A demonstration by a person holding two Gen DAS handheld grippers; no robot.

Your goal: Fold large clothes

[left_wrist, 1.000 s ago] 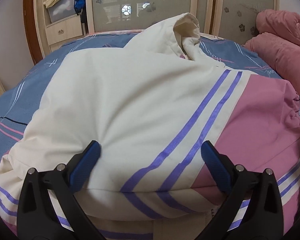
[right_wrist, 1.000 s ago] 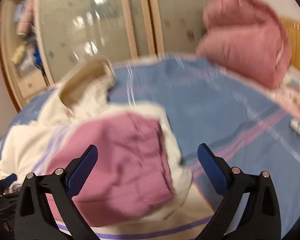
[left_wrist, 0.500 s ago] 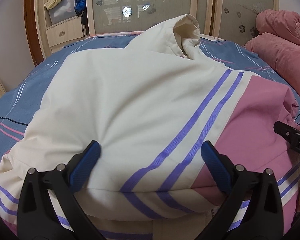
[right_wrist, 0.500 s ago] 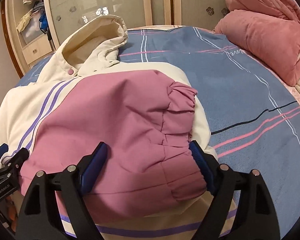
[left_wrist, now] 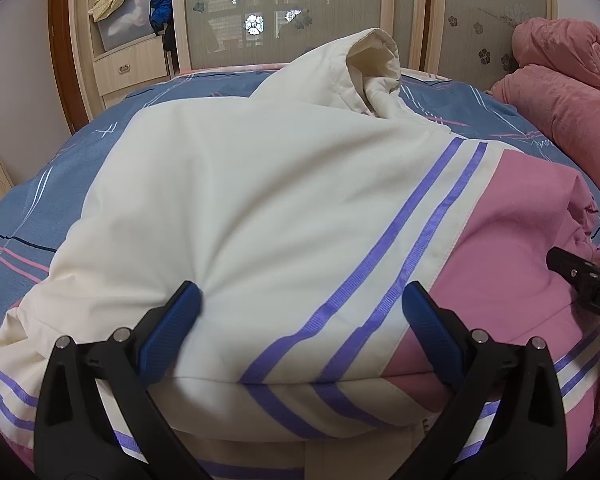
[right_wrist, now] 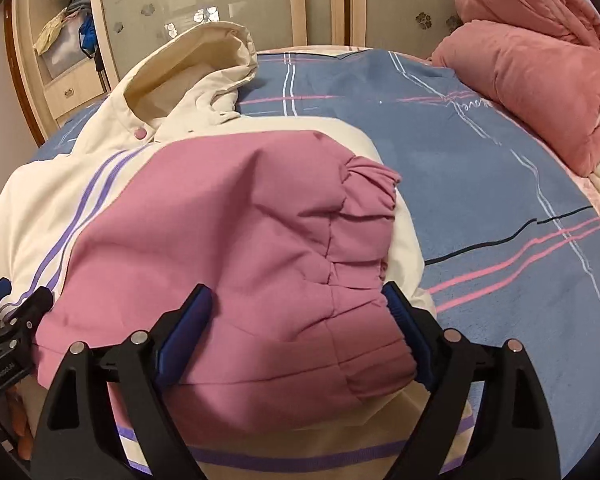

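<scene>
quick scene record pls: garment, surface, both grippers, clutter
garment: cream hooded jacket, purple stripes, pink sleeve folded across its front
surface: blue striped bedsheet
left gripper: open, jaws astride the jacket's cream near edge
right gripper: open, jaws astride the pink sleeve near its gathered cuff
clutter: pink quilt far right on the bed
</scene>
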